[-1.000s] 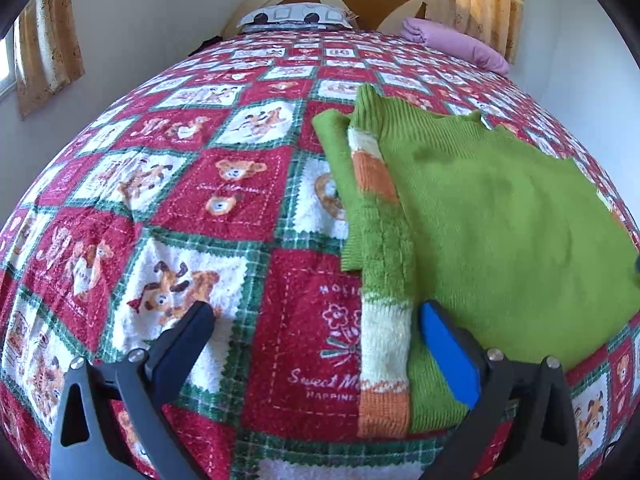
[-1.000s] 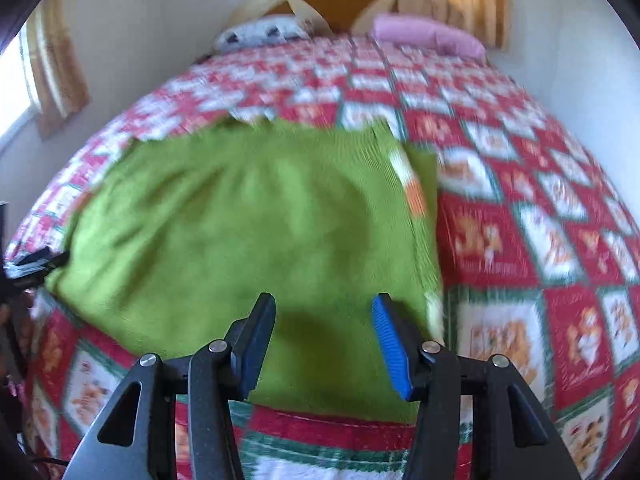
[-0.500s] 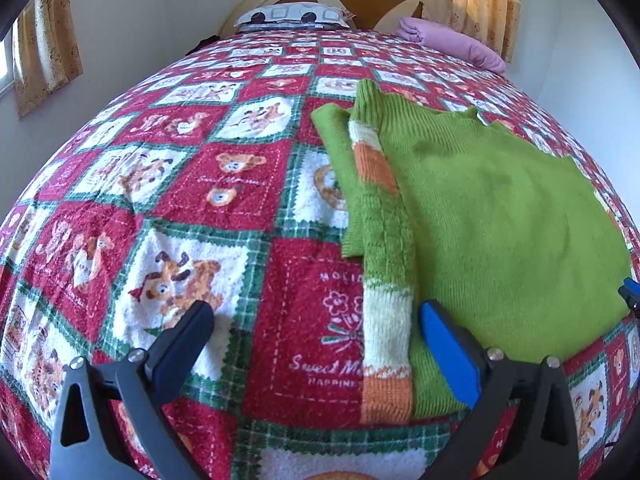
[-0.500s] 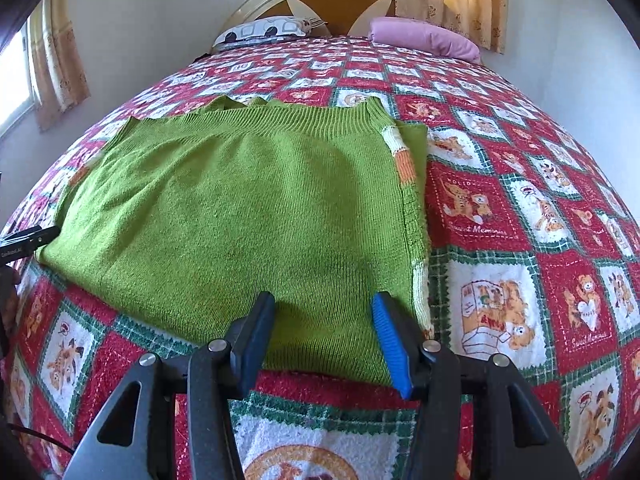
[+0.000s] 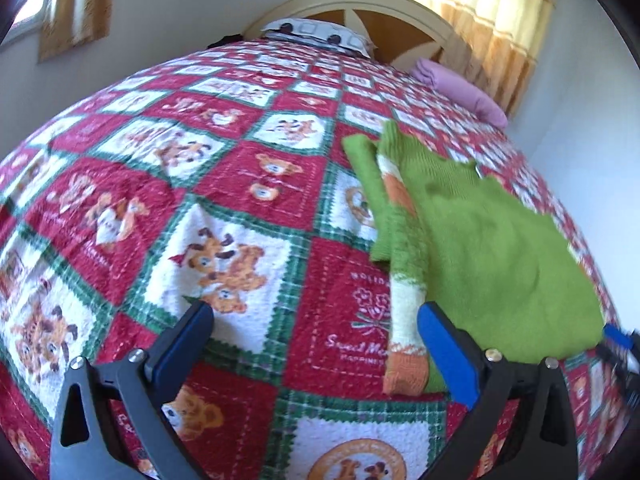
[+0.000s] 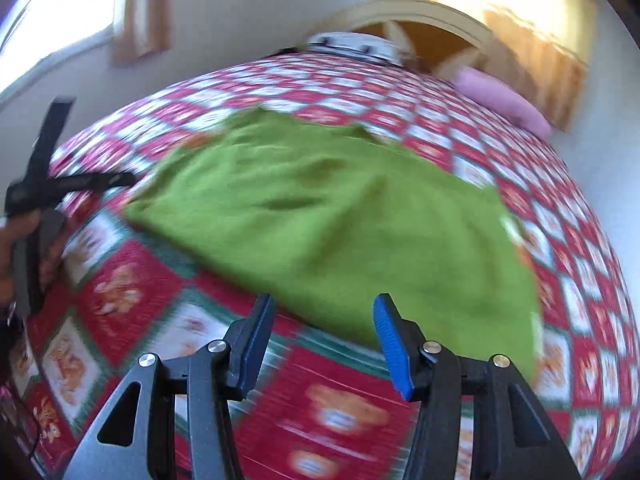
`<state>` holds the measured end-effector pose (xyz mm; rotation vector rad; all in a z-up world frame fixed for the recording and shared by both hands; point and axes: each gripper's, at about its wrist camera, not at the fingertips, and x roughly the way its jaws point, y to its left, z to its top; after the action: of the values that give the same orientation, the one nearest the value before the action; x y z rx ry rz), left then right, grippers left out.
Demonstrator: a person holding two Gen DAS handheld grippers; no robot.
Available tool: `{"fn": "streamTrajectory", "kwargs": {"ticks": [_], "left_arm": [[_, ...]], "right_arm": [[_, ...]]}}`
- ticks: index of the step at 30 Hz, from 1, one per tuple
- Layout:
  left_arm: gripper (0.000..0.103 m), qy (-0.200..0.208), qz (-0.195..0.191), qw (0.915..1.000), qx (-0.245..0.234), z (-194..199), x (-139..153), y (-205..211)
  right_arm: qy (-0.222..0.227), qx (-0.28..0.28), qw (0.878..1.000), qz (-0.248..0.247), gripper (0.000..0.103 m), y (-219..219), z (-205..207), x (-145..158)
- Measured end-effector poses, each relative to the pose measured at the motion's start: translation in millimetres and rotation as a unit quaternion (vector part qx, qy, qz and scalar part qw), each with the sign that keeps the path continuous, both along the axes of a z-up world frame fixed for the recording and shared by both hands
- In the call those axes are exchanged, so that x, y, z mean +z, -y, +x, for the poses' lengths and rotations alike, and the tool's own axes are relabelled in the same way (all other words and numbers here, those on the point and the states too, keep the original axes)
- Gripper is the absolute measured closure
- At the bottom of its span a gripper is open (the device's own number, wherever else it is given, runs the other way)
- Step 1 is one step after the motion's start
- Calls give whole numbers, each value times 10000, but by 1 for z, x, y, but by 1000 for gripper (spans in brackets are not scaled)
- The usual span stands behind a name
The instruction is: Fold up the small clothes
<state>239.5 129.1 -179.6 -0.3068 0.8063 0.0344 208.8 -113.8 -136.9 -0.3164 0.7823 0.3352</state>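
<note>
One green sweater (image 5: 492, 248) flat on the bed (image 5: 224, 184), sleeve (image 5: 404, 320) folded in along its left edge, long axis running away from both grippers. Left gripper (image 5: 316, 344) wide open, empty, sleeve cuff just inside its right finger. Right gripper (image 6: 322, 340) open, empty, at the near hem; it's nearer the body. Two grippers, two pillows.

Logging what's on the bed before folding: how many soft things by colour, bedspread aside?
Green sweater: 1
Pink pillow: 1
White patterned pillow: 1
Total: 3
</note>
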Motion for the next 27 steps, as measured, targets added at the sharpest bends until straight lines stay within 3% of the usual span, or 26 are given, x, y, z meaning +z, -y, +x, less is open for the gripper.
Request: {"fn": "streamTrajectory", "kwargs": {"ticks": [5, 11, 15, 21, 27], "left_arm": [[0, -187, -9, 9998, -70, 7, 3, -3], [0, -145, -243, 9995, 103, 31, 15, -30], [0, -143, -440, 9989, 47, 46, 21, -36], [0, -182, -568, 9970, -502, 79, 22, -16], [10, -279, -666, 9924, -996, 114, 16, 5]], "right_arm": [[299, 768, 9952, -523, 50, -73, -2, -7], [489, 1103, 9889, -862, 50, -134, 2, -24], [498, 1270, 9845, -1100, 50, -158, 4, -36], [860, 1205, 9782, -1455, 51, -185, 2, -45], [967, 1116, 9771, -1531, 51, -194, 10, -51]]}}
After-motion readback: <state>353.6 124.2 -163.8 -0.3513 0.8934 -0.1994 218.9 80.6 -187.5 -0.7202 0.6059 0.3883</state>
